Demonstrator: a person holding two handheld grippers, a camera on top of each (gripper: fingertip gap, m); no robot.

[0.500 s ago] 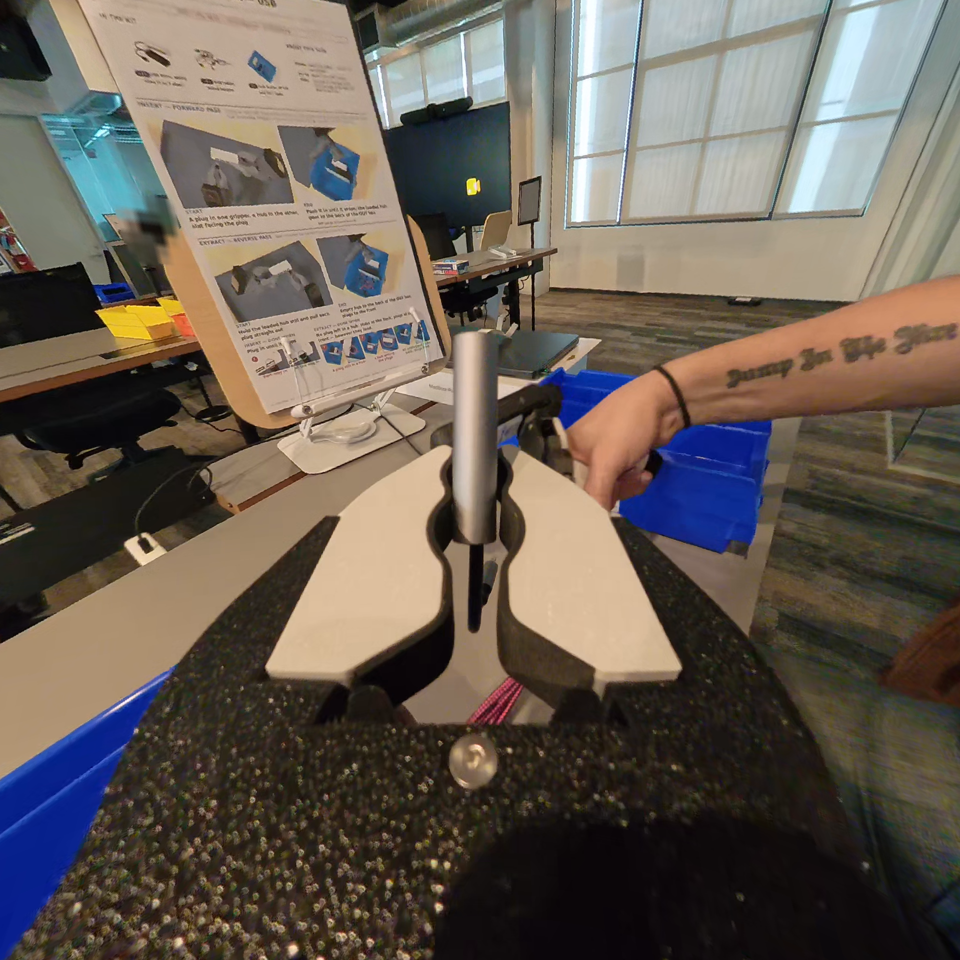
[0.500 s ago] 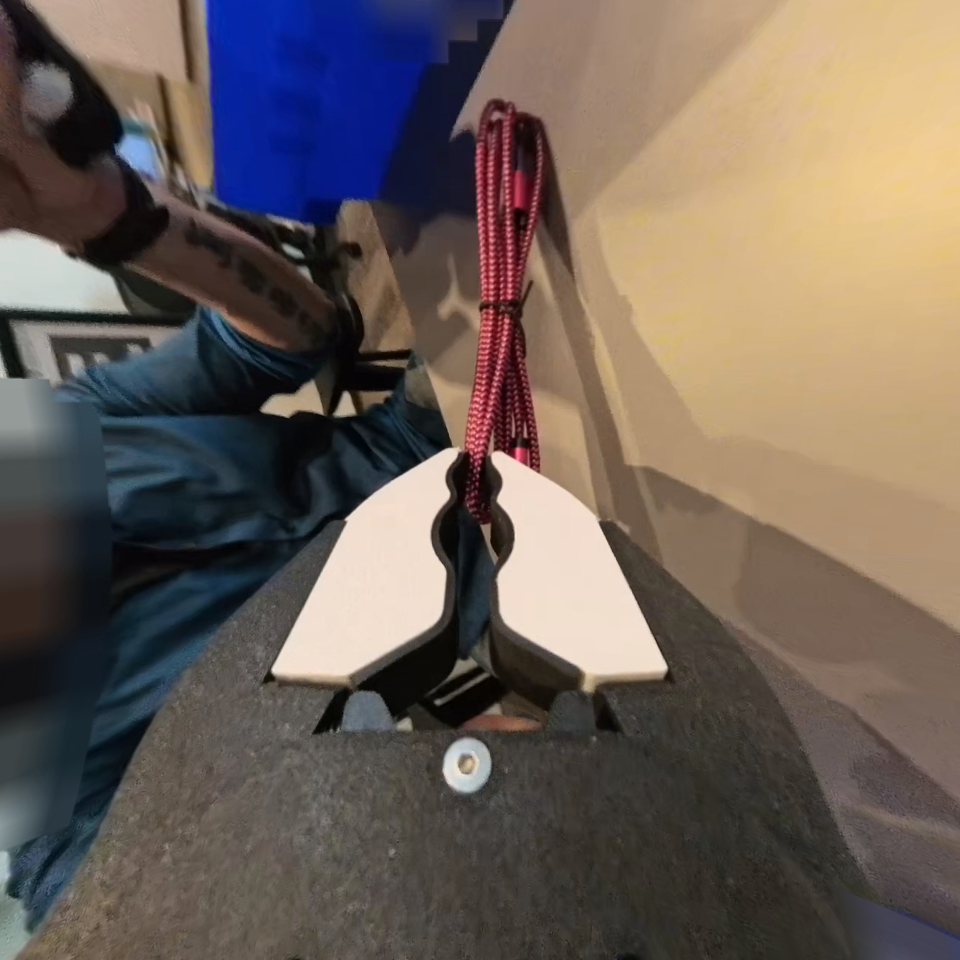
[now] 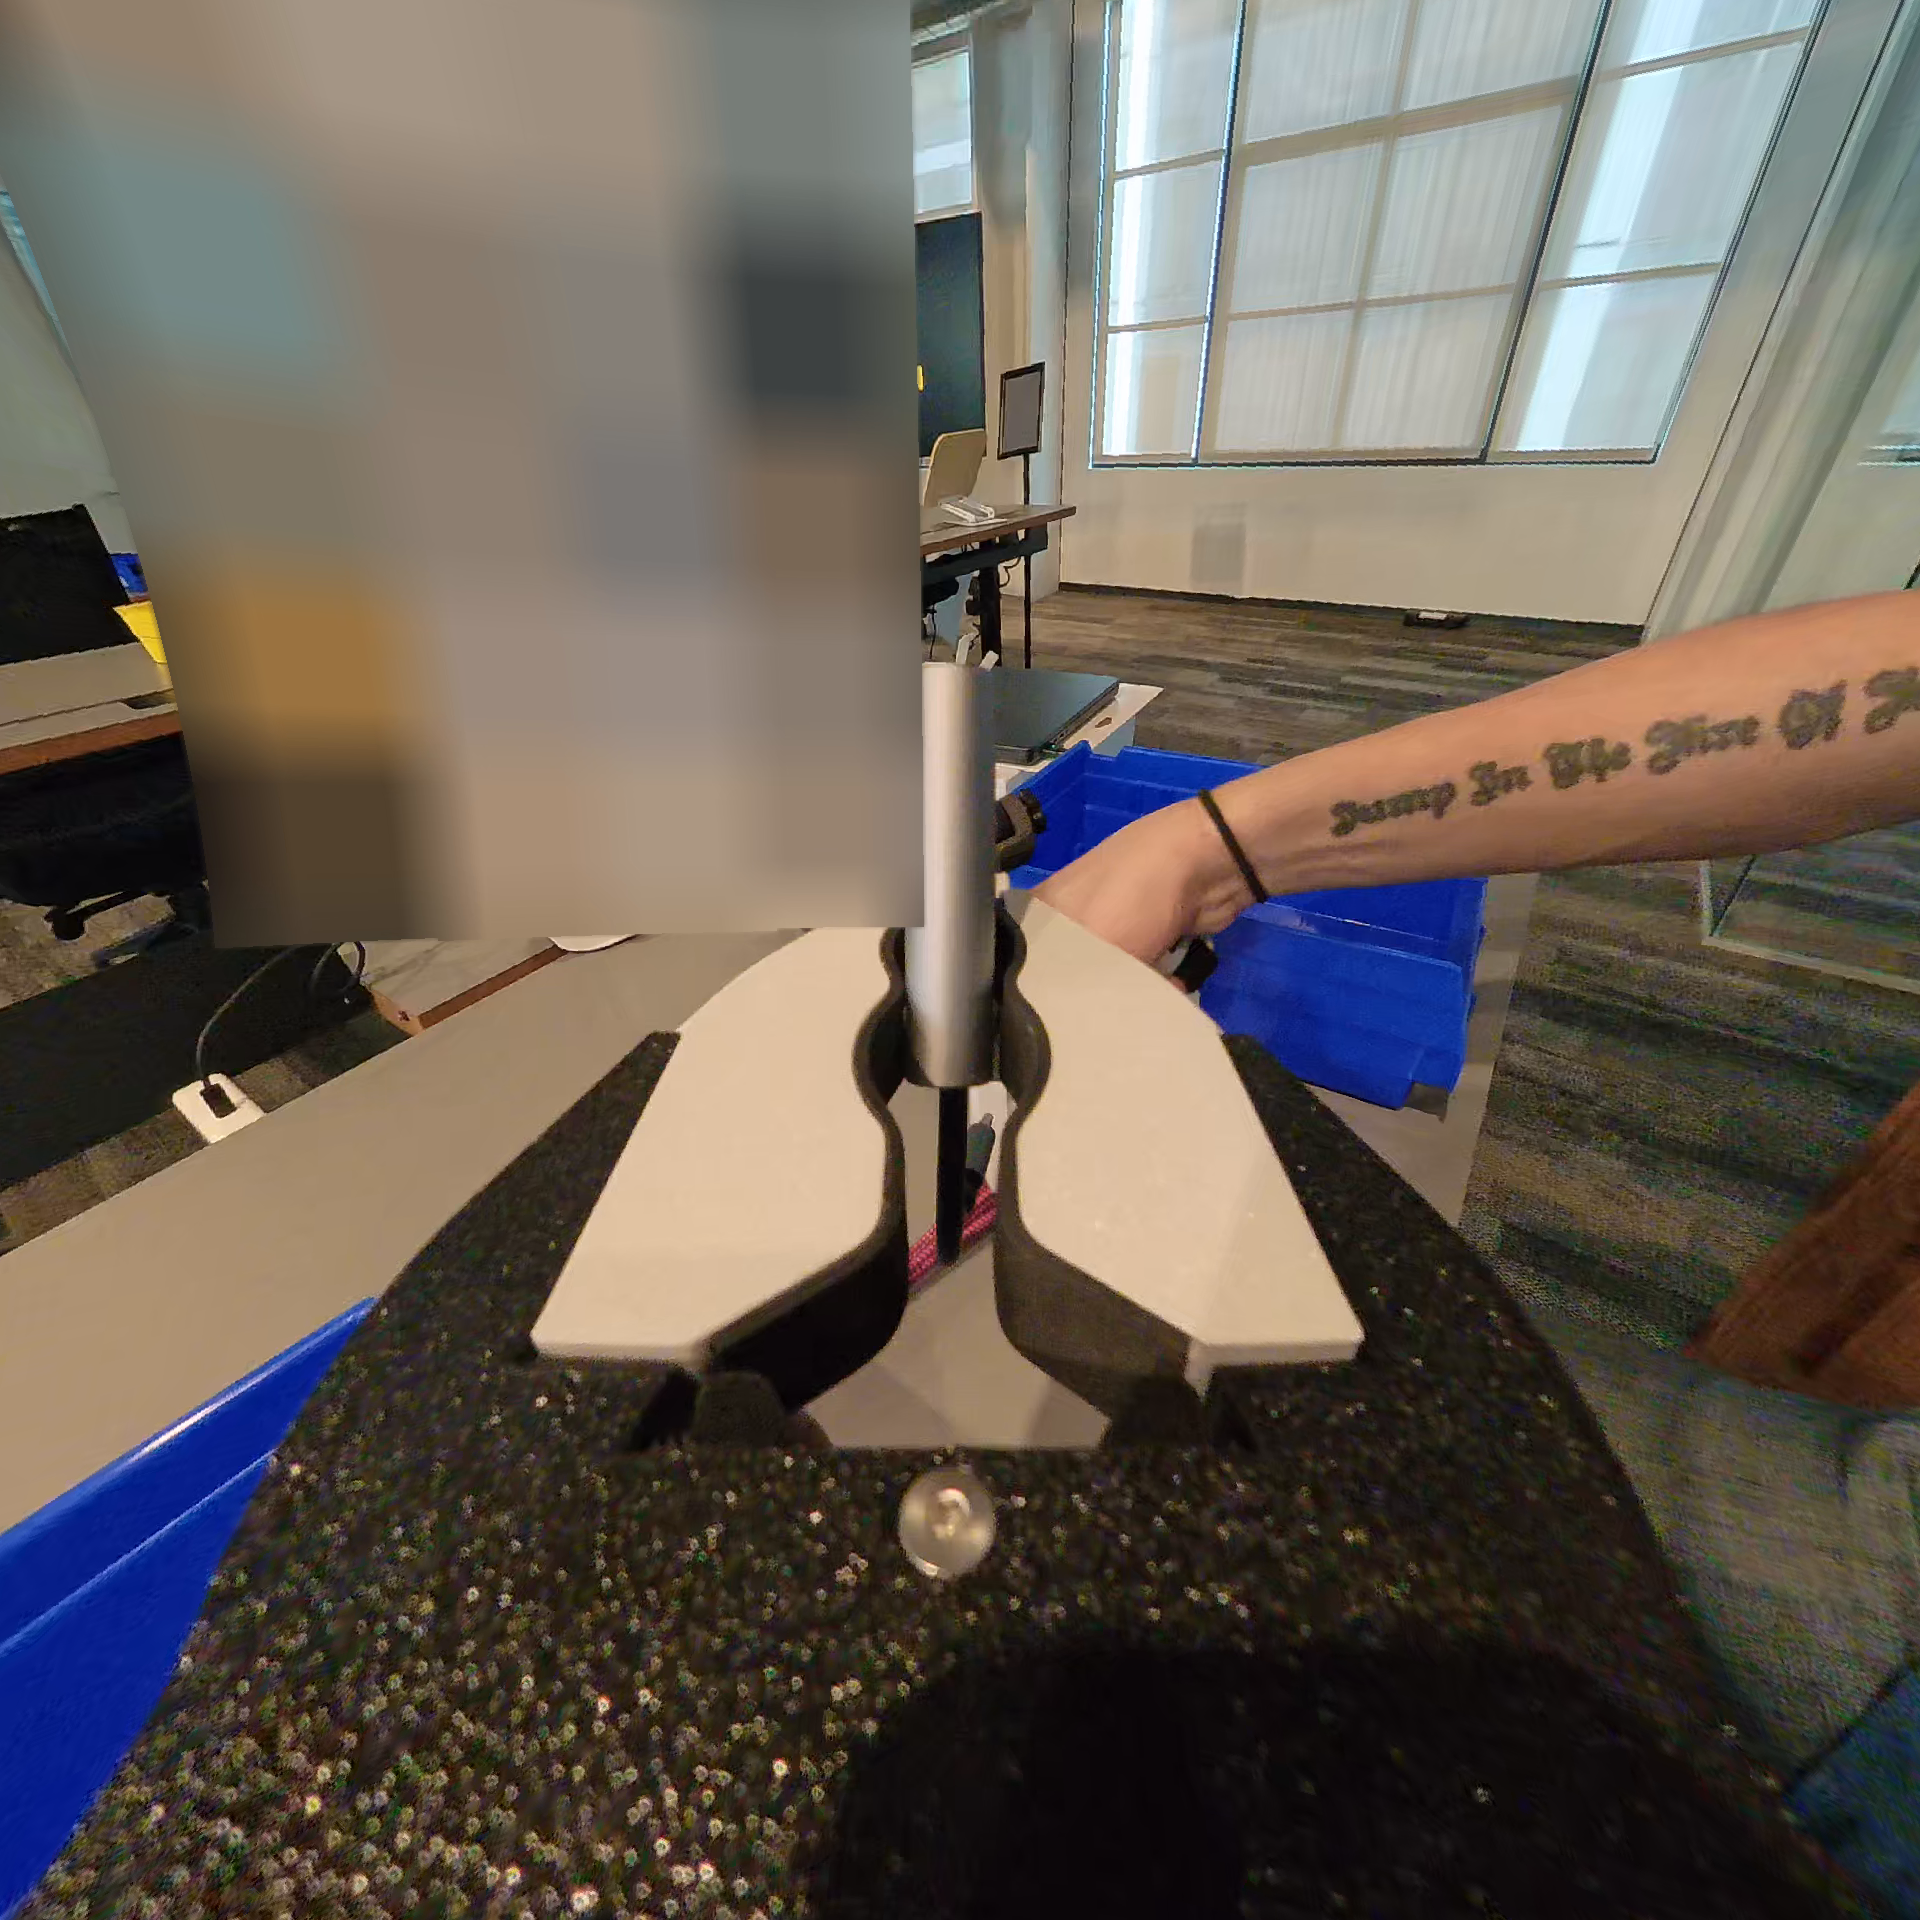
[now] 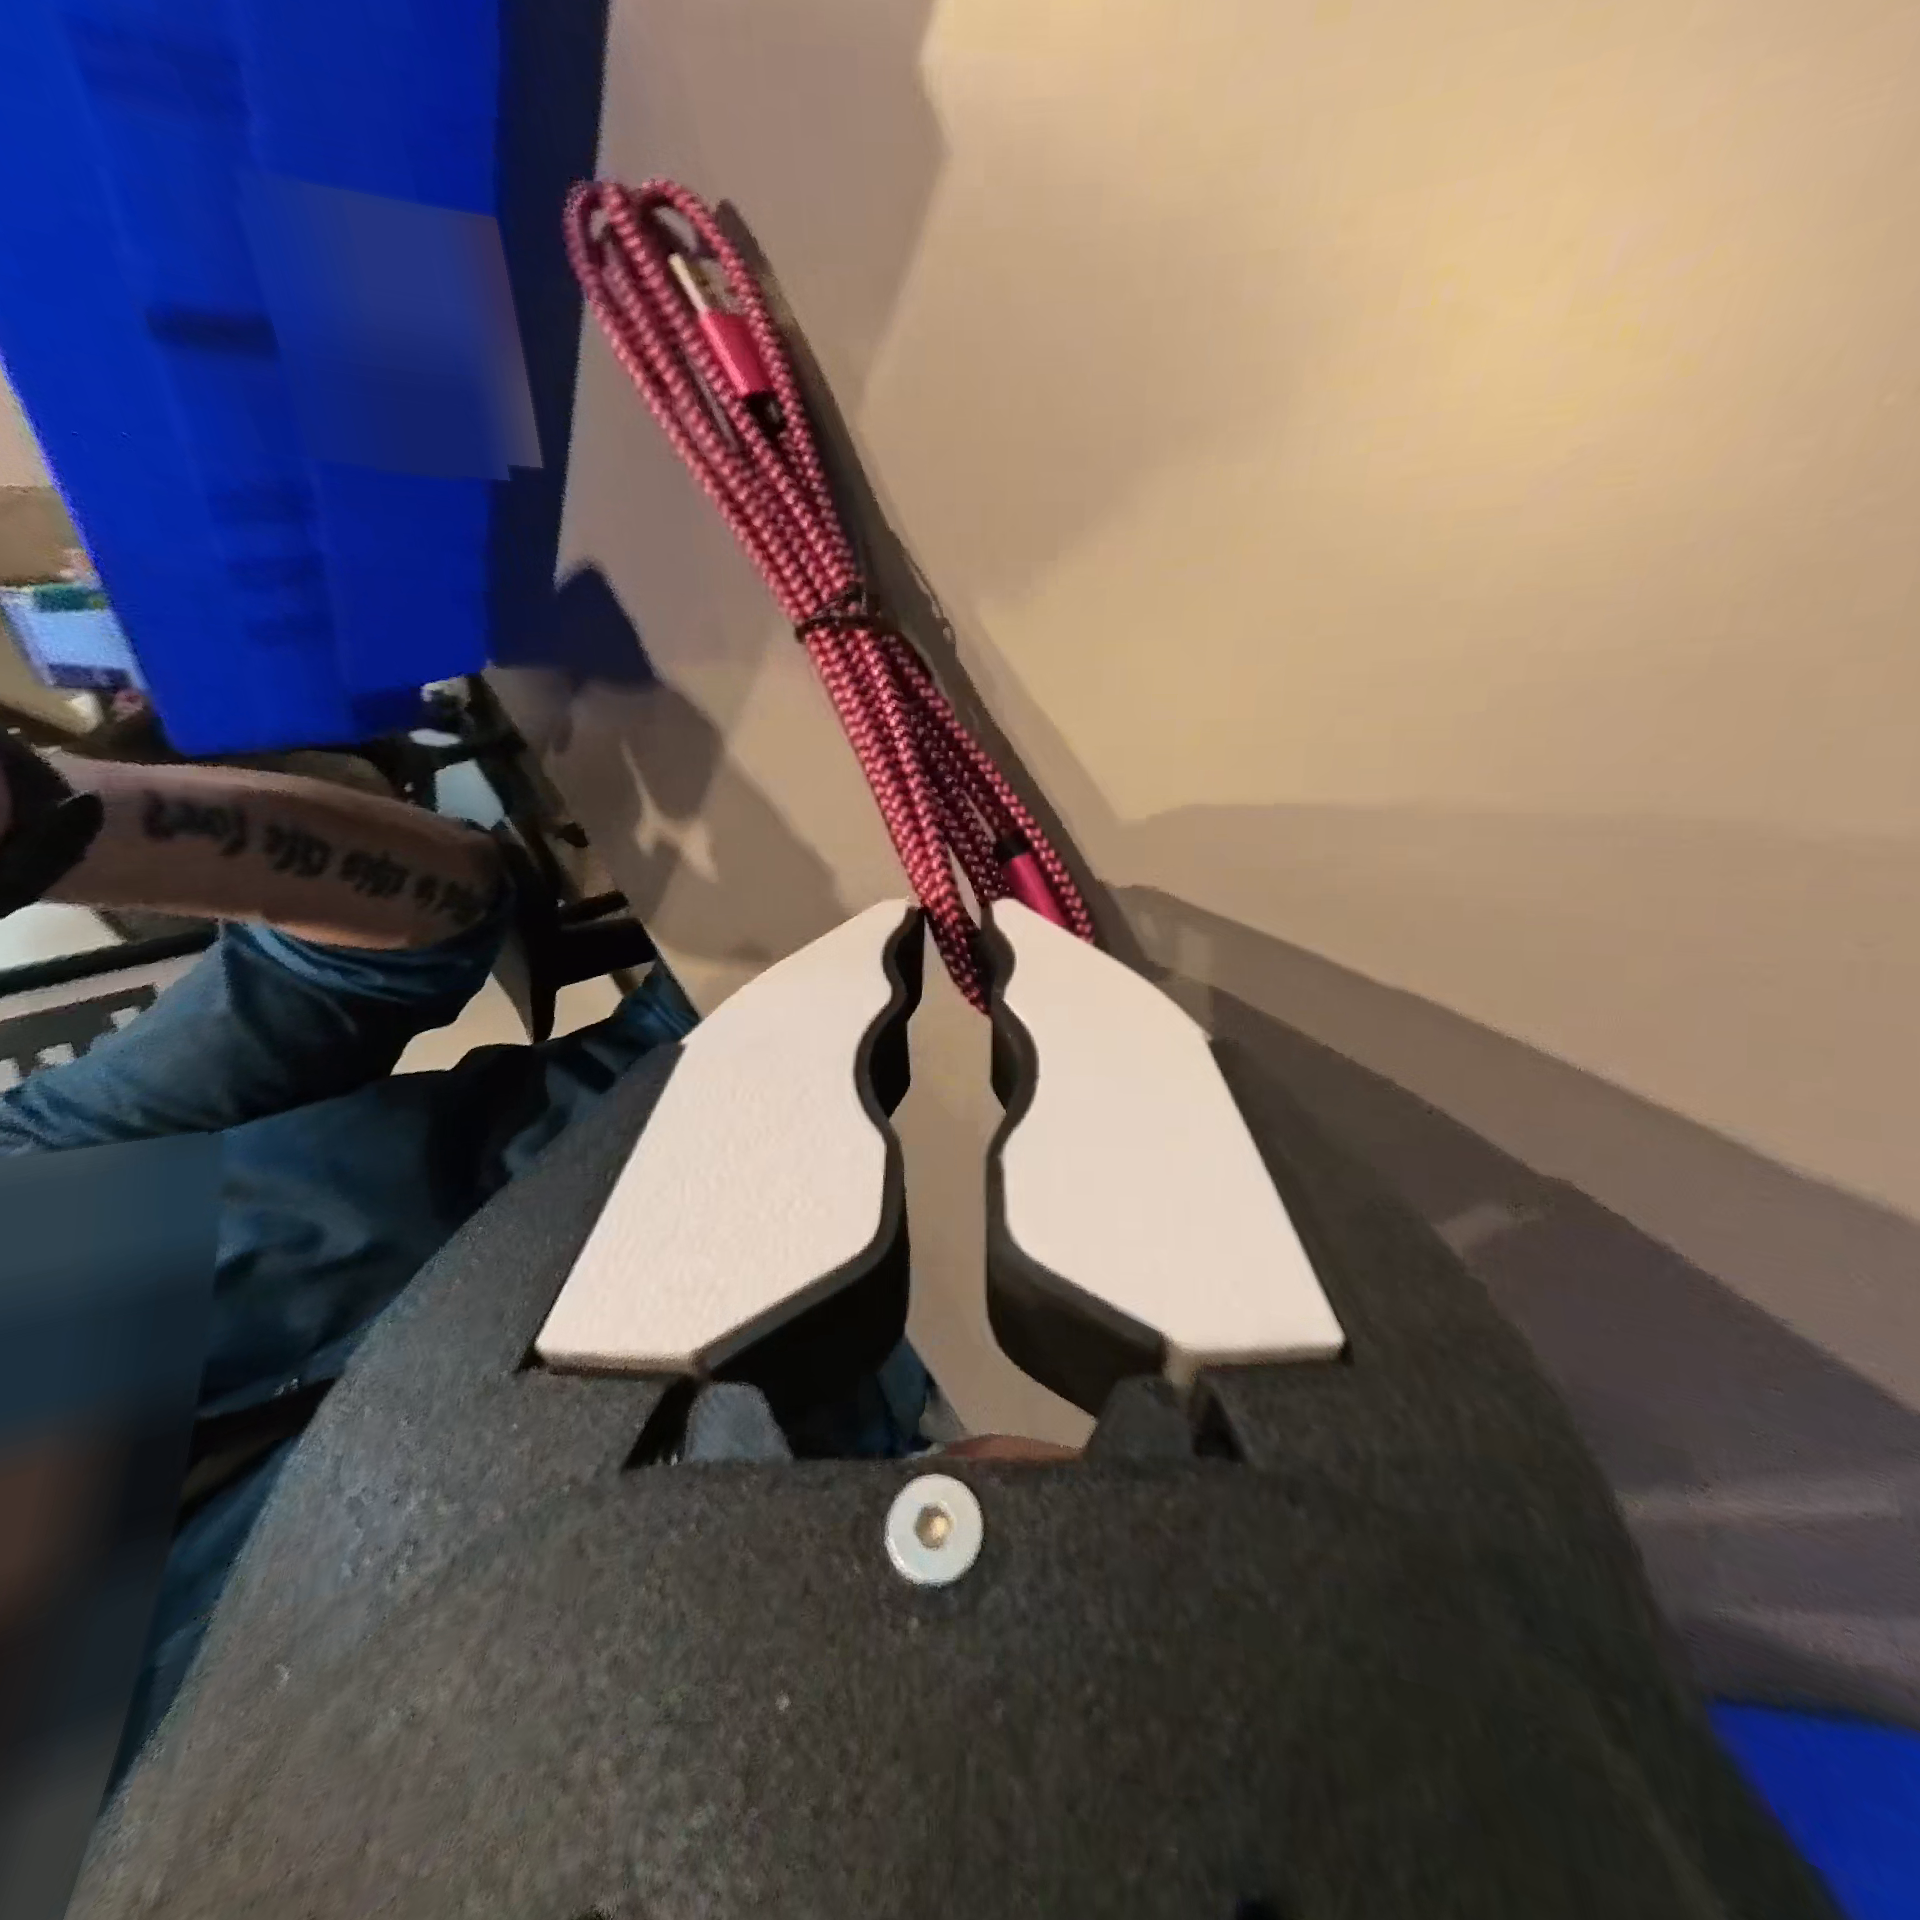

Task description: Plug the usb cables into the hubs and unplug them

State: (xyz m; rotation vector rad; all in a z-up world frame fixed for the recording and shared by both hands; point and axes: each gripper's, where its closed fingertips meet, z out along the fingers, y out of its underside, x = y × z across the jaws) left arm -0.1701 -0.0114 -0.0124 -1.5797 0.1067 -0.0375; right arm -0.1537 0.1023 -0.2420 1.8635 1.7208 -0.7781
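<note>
The left gripper is clenched around one silver hub, a slim metal bar that stands upright between the two white fingers, its upper half rising above their tips. A thin black lead drops from the hub's lower end through the gap between the fingers. Below it, a small stretch of a red braided cable shows on the grey table.

The right gripper has its two fingers drawn close together, with a narrow gap left at the tips. One coiled bundle of red braided cable reaches into that gap; whether the fingers actually pinch it cannot be told. The bundle is tied round its middle with a thin dark tie. Two pink metal plugs show on it, one near the far loop, one just beside the right fingertip.

Farther out, the left wrist view shows two blue bins: one beyond the person's forearm, one at the near left edge.
</note>
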